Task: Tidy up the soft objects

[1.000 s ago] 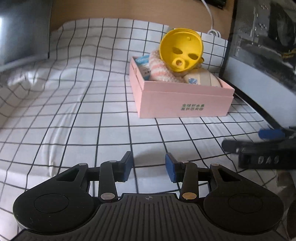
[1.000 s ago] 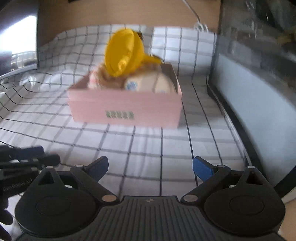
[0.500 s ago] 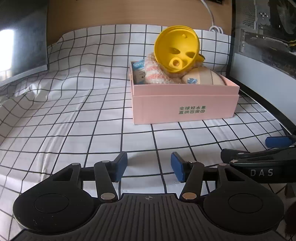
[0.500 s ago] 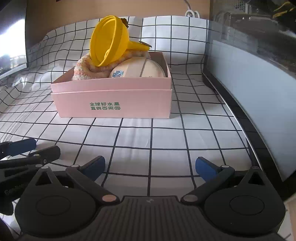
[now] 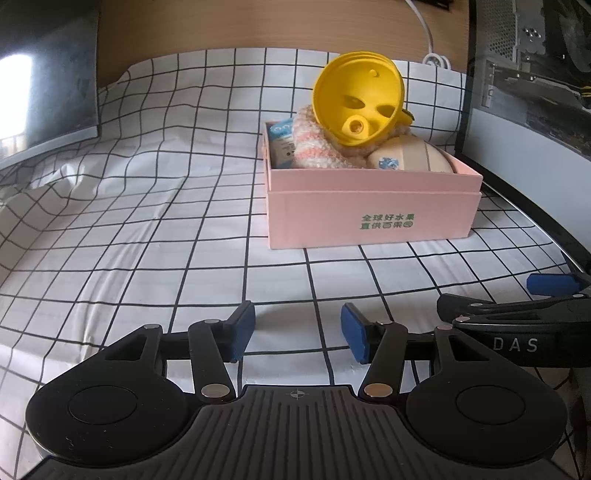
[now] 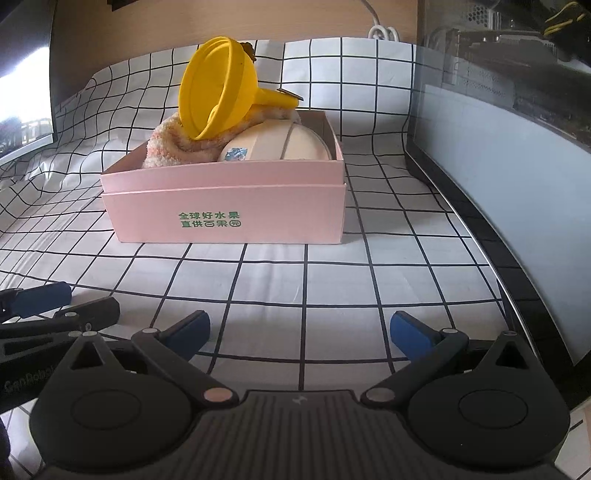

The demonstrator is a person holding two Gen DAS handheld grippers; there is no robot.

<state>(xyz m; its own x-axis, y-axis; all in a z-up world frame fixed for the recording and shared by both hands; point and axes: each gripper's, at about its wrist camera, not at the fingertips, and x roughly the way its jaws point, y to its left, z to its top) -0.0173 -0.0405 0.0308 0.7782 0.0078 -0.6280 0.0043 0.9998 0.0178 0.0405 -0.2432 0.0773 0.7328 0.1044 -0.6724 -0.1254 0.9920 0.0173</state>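
Note:
A pink box stands on the checked cloth. In it lie a yellow funnel-shaped toy, a fluffy striped pink sock, a beige soft ball and a blue and white packet. My left gripper is open and empty, low over the cloth in front of the box. My right gripper is open wide and empty, also in front of the box. Each gripper shows at the other view's edge.
A white cloth with a black grid covers the table. A dark monitor stands at the back left. A computer case with a glass side stands along the right. A white cable runs along the back wall.
Both grippers have drawn back from the box and steadied. The left jaws have opened a little wider. The box and its contents have not moved.

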